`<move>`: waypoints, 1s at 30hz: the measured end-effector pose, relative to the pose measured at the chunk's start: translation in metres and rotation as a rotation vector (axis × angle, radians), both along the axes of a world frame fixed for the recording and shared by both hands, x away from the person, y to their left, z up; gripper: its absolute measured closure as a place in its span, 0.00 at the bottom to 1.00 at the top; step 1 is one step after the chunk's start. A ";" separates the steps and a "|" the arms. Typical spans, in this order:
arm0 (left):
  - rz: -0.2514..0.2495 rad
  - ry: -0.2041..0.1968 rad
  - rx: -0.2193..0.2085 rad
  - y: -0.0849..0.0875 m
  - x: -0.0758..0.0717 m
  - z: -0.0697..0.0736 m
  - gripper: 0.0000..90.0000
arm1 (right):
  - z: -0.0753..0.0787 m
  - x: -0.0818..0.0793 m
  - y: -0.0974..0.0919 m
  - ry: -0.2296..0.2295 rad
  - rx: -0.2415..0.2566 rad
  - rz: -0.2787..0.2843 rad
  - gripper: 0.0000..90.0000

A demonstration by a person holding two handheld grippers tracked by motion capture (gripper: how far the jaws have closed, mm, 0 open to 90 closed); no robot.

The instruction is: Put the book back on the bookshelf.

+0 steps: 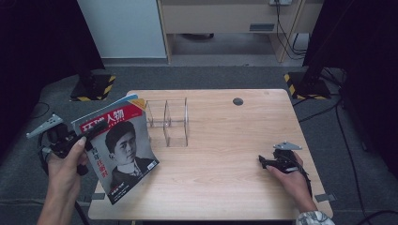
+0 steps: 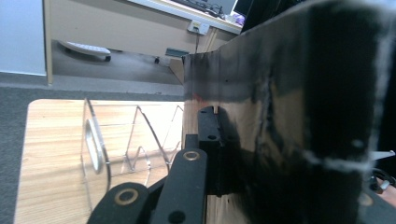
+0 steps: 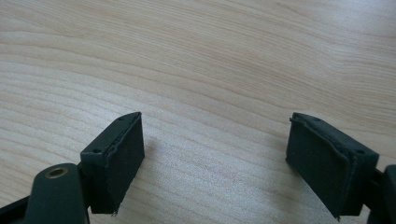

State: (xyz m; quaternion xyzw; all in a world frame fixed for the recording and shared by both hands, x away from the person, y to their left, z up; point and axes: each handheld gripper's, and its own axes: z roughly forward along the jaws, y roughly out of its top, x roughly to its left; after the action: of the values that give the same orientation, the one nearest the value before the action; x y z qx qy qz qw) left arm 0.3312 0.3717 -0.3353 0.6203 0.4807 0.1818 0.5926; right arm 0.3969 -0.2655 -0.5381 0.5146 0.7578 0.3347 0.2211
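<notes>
A magazine with a red masthead and a portrait on its cover is held upright and tilted over the table's left front corner. My left gripper is shut on its left edge, held by a hand. In the left gripper view the magazine is a dark sheet close up, with one black fingertip pressed flat against it and the other hidden behind it. A clear acrylic rack with upright dividers stands just right of the magazine; the rack is near. My right gripper rests open on the table at the right, nothing between its pads.
The wooden table has a round cable hole near its far edge. Two dark stands with yellow-black striped feet stand on the floor beyond the far corners. A pale cabinet and cables are at the back.
</notes>
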 end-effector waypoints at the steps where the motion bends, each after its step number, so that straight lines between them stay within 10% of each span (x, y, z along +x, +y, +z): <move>1: 0.006 -0.001 -0.001 0.001 -0.001 0.000 0.96 | 0.000 0.000 0.000 -0.001 -0.001 0.001 0.22; 30: 0.107 -0.004 0.031 0.035 0.020 0.006 0.96 | 0.000 0.000 0.000 -0.001 -0.001 0.001 0.22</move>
State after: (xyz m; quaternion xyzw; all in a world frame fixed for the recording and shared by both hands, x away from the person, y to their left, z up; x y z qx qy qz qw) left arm 0.3508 0.4068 -0.3291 0.6025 0.5092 0.2220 0.5732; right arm 0.3970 -0.2656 -0.5382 0.5140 0.7580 0.3349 0.2215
